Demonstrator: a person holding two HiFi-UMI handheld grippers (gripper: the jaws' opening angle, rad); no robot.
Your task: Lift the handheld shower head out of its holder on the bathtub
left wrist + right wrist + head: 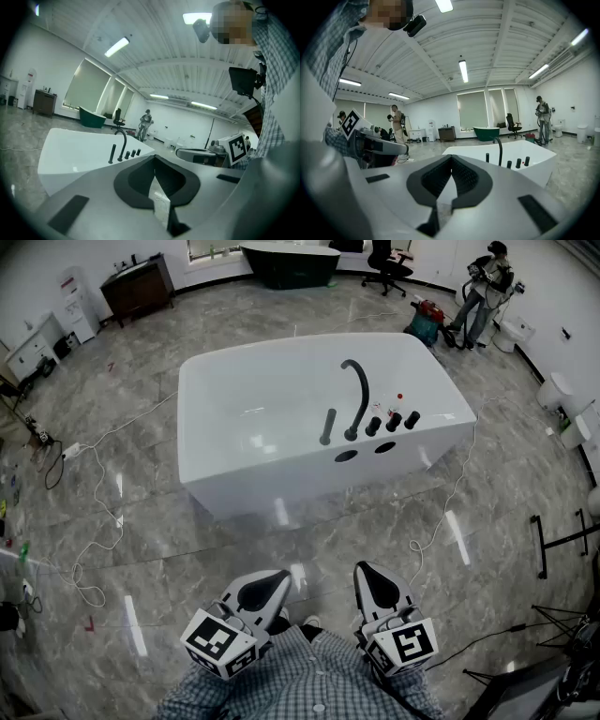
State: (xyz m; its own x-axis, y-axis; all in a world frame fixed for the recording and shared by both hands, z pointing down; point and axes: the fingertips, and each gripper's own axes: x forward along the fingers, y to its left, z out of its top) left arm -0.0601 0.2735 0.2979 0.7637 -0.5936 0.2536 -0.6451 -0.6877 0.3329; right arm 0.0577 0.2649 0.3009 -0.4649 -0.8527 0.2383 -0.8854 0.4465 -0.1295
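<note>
Both grippers sit low and side by side, the left gripper and right gripper each with jaws pressed together on nothing. Well ahead of them is the white bathtub. The black handheld shower head stands upright in its holder, just left of the curved spout

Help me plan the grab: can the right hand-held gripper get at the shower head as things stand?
Probably not yet: the right hand-held gripper sits shut by the person's shirt, a stretch of floor short of the bathtub. Nothing blocks the shower head.
</note>
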